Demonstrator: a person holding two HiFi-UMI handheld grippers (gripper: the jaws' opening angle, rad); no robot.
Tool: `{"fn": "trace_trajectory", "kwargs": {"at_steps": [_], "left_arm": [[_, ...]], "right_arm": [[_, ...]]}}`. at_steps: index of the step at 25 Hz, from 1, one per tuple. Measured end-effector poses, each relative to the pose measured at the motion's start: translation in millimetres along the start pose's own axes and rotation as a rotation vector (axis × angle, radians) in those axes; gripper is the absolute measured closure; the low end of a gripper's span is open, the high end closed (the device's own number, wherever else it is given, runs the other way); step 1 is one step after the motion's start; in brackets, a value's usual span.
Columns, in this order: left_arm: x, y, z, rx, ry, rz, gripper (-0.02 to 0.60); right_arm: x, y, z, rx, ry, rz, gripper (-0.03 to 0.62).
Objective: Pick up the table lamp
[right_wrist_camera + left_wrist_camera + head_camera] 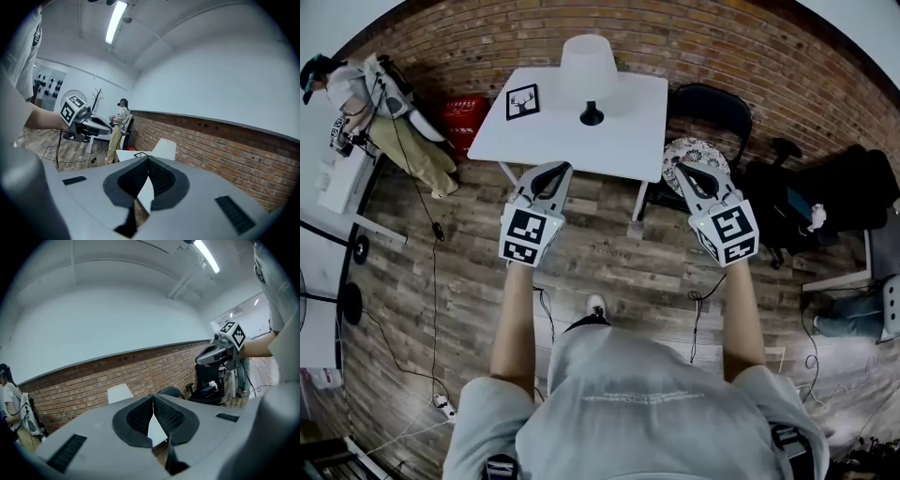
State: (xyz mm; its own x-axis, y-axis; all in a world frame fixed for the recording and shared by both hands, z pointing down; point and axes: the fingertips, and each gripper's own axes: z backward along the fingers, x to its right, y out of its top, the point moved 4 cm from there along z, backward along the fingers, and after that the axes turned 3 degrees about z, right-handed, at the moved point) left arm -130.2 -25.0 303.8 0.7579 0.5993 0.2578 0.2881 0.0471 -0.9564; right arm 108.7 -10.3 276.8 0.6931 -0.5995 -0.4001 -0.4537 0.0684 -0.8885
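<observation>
Though closed, grippers (561, 169) (682, 169) short of lamp (587, 66)

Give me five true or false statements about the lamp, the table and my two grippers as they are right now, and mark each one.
1. The table lamp stands upright on the white table. True.
2. The left gripper is shut on the lamp. False: its jaws are together on nothing, and it is held apart from the lamp.
3. A framed deer picture lies on the table beside the lamp. True.
4. The right gripper has its jaws wide apart. False: its jaws are together, with nothing between them.
5. The red crate sits on the table. False: it is on the floor by the brick wall, beside the table.
</observation>
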Motion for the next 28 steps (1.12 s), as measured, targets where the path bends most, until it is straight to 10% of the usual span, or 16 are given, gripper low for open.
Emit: {"fn": "trace_trajectory", "kwargs": {"at_steps": [13,28], "left_arm": [[-79,-27,-62,-0.023,-0.049,0.03,0.568],[-113,-59,-156,-0.078,-0.023,0.258,0.566]], "right_arm": [[21,2,-99,-0.024,0.018,-0.046,0.593],[77,-36,-179,-0.051,0.063,-0.193,0.592]]}}
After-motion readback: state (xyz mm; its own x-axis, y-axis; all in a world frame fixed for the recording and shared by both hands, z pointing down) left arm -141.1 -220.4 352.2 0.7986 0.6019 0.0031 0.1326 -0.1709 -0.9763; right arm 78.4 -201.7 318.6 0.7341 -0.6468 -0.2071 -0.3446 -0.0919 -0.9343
